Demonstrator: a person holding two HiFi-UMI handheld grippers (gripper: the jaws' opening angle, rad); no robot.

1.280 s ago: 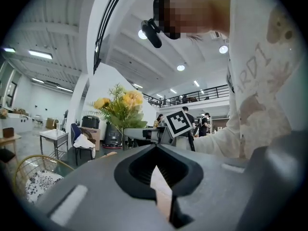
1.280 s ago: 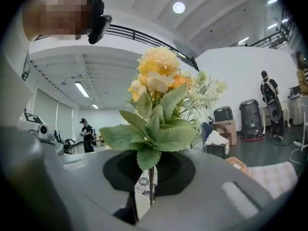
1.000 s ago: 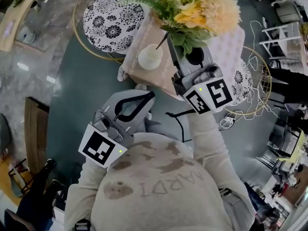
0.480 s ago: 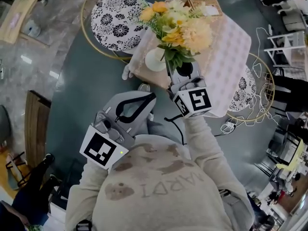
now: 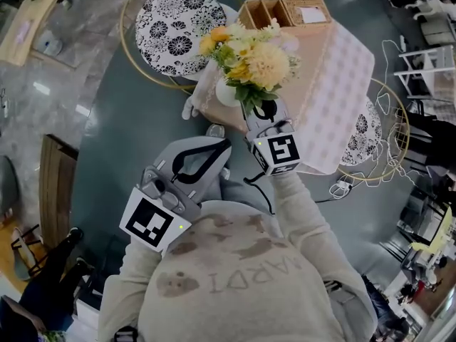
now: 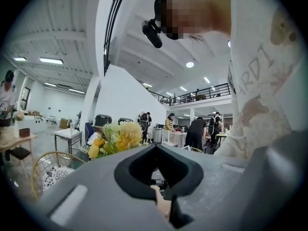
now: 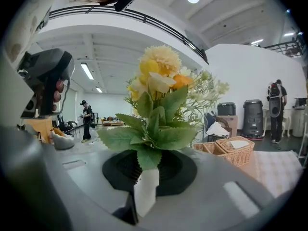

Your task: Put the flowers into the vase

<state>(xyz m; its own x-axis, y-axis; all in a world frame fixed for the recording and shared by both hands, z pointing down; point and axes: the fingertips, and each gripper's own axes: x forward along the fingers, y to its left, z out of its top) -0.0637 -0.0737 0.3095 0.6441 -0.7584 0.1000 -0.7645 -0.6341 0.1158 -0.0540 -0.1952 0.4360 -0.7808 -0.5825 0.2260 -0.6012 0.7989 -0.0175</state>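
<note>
Step in hand: lowering the flowers (image 5: 249, 57) into the vase (image 5: 225, 95); not released yet. The right gripper (image 5: 263, 109) has its jaws clamped on the white lower stem (image 7: 144, 191), with leaves right above the pads. The bouquet hangs over the table (image 5: 342, 70), its lowest leaves covering part of the vase. The vase sits near the table's front-left corner. Can't tell whether the stem tip is already in the mouth, since the foliage hides it. The left gripper (image 5: 221, 147) is held low by the body, well apart from the table, jaws together on nothing.

Next move, as I judge it: line the stem up over the mouth, push it down until the bouquet seats, then open the jaws and back off without tipping the vase.

Versus a second ago: the bouquet is lower and further from the head camera, and has shifted left onto the vase. The vase mouth was fully in sight then and is half-covered now. The left gripper has barely moved.
</note>
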